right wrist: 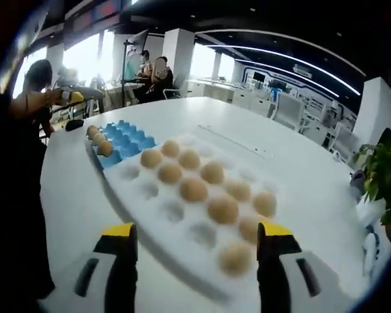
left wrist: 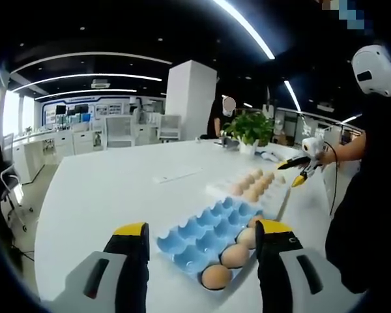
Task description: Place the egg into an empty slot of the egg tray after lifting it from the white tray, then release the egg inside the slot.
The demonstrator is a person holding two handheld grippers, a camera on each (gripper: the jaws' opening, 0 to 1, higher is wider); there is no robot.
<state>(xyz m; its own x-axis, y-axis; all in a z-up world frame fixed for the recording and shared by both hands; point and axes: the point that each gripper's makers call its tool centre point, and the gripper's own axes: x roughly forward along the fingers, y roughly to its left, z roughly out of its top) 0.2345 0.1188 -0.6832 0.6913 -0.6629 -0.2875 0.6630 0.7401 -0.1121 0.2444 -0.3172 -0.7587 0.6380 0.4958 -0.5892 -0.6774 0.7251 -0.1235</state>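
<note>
In the left gripper view, the left gripper is wide open and holds nothing. Right between its jaws, close in front, sits the blue egg tray. A few brown eggs sit in the row nearest the right jaw, and the other slots look empty. Farther ahead and a bit to the right lies the white tray with more eggs in it. Past that, the right gripper hangs in the air above the white table, with its yellow tips apart. A green plant stands far behind.

In the right gripper view, the right gripper is also wide open and empty. The white tray lies just ahead, between and beyond its jaws, with many eggs. One egg sits very near the right jaw. The blue egg tray is far ahead to the left.

It looks like the picking step has not begun yet; no egg is held. Next, the right gripper likely needs to go down over one near egg, get a jaw on each side, and close softly so the shell does not crack.
</note>
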